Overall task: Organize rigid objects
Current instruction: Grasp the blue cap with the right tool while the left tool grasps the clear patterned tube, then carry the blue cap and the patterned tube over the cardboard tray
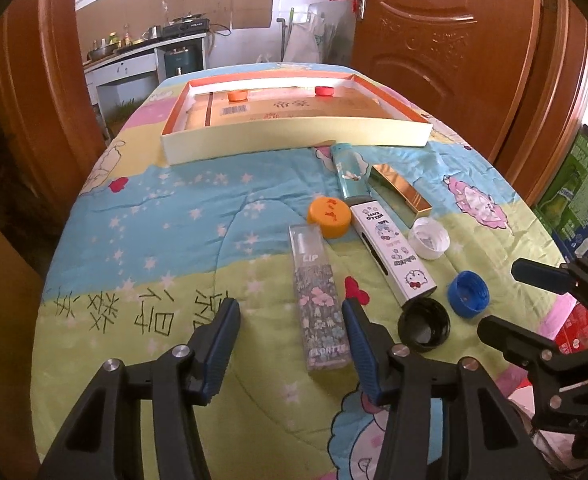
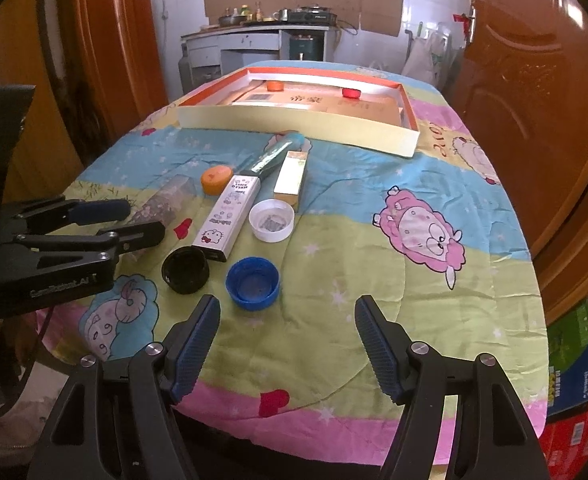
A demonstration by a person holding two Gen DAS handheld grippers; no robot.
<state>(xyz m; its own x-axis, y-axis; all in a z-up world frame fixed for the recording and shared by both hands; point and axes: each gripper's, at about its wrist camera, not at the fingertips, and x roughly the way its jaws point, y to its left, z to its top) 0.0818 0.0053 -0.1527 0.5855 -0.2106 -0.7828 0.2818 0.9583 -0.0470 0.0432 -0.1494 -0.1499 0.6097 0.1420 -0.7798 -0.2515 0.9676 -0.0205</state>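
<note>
1. Left gripper open, empty, poised over the floral lip box lying flat on the quilted counter.
2. Right gripper open, empty, just short of the blue cap.
3. Lip box likely light, stiff, slick; pinch across its long sides, mid-length.
4. Caps rigid, shallow; grip the rim. Tray waits at far end.

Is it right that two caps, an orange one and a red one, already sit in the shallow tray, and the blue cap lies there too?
Not quite. The orange cap and red cap are in the tray, but the left wrist view shows the blue cap out on the quilt, near the tongs.
</note>
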